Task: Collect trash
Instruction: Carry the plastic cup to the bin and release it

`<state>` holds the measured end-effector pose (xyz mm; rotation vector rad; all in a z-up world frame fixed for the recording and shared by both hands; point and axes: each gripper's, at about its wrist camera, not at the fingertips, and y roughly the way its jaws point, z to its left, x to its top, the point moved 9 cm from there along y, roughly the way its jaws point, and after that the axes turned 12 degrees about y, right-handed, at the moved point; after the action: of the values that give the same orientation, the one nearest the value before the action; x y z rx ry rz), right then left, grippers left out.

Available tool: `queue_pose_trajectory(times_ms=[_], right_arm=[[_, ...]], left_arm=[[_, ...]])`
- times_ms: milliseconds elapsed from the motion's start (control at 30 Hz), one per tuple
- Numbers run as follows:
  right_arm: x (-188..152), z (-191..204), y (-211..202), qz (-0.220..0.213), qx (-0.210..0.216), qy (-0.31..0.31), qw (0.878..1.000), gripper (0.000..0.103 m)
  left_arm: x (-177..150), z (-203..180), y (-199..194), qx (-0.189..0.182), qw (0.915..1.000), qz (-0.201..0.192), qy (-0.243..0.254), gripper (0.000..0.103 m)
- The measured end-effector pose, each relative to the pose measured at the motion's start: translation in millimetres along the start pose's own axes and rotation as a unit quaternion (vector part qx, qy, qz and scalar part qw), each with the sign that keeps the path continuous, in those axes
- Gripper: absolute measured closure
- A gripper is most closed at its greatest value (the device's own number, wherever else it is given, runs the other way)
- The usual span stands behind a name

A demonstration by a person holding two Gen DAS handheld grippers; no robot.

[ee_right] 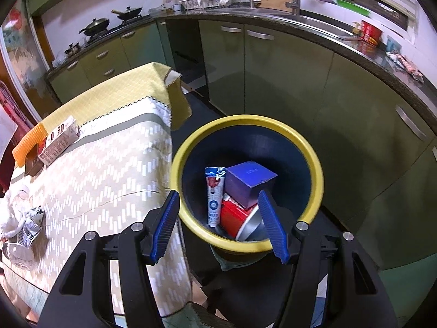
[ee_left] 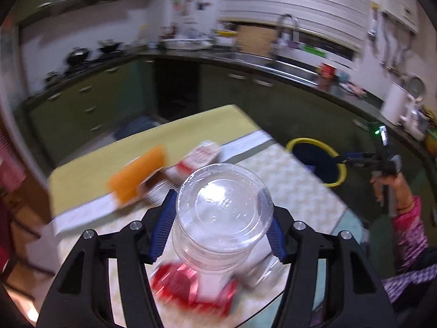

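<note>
Left gripper (ee_left: 222, 229) is clamped on a clear plastic cup (ee_left: 224, 213), base toward the camera, its long axis along the fingers, held above the bench (ee_left: 300, 188). The bin (ee_right: 314, 161) stands on the floor off the bench's right edge, so the cup has to travel right. Right gripper (ee_right: 218, 224) hangs over the bin, fingers apart, nothing held, nearer the bin than the left. Already inside: a tube (ee_right: 214, 196), a purple box (ee_right: 250, 186) and a red can (ee_right: 235, 216). The left view is motion-blurred; the red wrapper (ee_left: 191, 287) under the cup can't be identified. An orange pack (ee_left: 138, 177) and a carton (ee_right: 58, 140) sit near the bench's far left edge, crumpled paper (ee_right: 24, 224) at the near left corner.
</note>
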<state>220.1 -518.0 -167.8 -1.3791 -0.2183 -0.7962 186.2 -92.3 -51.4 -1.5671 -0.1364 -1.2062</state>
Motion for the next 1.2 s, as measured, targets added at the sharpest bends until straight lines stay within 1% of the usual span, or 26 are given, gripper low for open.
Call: queue_pose_trajectory(times_ms=[100, 133, 200, 333, 400, 467, 533, 600, 700, 767, 833, 900, 967, 1100, 1167, 1200], right_arm=[[-0.9, -13.2, -5.8, -0.004, -0.003, 0.011, 1.0, 0.043], [-1.5, -18.1, -7.7, -0.006, -0.004, 0.015, 1.0, 0.043], [-2.5, -30.5, -12.2, -0.01, -0.006, 0.025, 1.0, 0.043], [-6.2, -50.4, -19.4, -0.015, -0.008, 0.041, 0.999, 0.043], [-7.9, -62.7, -22.9, -0.018, -0.01, 0.05, 0.999, 0.043], [-10.1, -72.2, -24.9, -0.019, -0.012, 0.057, 0.998, 0.043], [-12.1, -81.9, -26.6, -0.018, -0.014, 0.063, 0.998, 0.043], [-14.9, -92.7, -28.9, -0.018, -0.017, 0.069, 0.997, 0.043], [-20.4, -104.5, -32.6, -0.017, -0.021, 0.077, 0.997, 0.043], [-24.7, -110.8, -34.7, -0.015, -0.024, 0.081, 0.996, 0.043], [-28.8, -115.4, -35.9, -0.013, -0.024, 0.084, 0.996, 0.043], [-32.5, -116.1, -37.2, -0.012, -0.024, 0.085, 0.996, 0.043], [-35.7, -114.1, -38.2, -0.012, -0.02, 0.084, 0.996, 0.043], [-42.3, -97.6, -37.6, -0.01, -0.008, 0.071, 0.997, 0.043], [-46.2, -82.6, -37.9, -0.008, 0.002, 0.059, 0.998, 0.043], [-48.1, -74.2, -38.2, -0.007, 0.008, 0.051, 0.999, 0.043]], left_arm=[[38.9, -33.8, 33.5, -0.049, 0.9982, 0.011, 0.033, 0.046], [56.0, -51.9, 48.7, -0.075, 0.9959, 0.015, 0.047, 0.046], [78.3, -80.6, 72.3, -0.106, 0.992, 0.023, 0.065, 0.046], [117.1, -139.7, 117.2, -0.154, 0.9828, 0.032, 0.097, 0.046], [132.9, -168.6, 140.4, -0.168, 0.979, 0.034, 0.111, 0.046], [147.8, -198.0, 167.5, -0.177, 0.9759, 0.037, 0.123, 0.046], [157.2, -219.2, 189.1, -0.185, 0.9734, 0.044, 0.128, 0.046], [164.9, -240.6, 216.8, -0.182, 0.9726, 0.052, 0.135, 0.045], [169.0, -257.8, 250.9, -0.176, 0.9736, 0.066, 0.129, 0.044], [169.4, -260.4, 267.1, -0.165, 0.9759, 0.074, 0.122, 0.033], [169.6, -262.1, 278.9, -0.161, 0.977, 0.078, 0.115, 0.033], [169.6, -257.7, 277.9, -0.163, 0.978, 0.079, 0.102, 0.033], [169.9, -247.4, 263.7, -0.167, 0.9791, 0.071, 0.091, 0.033], [173.3, -215.1, 204.1, -0.152, 0.9843, 0.033, 0.083, 0.031], [168.1, -192.5, 166.2, -0.139, 0.9873, 0.014, 0.076, 0.025], [164.2, -181.3, 150.0, -0.129, 0.9889, 0.007, 0.073, 0.024]])
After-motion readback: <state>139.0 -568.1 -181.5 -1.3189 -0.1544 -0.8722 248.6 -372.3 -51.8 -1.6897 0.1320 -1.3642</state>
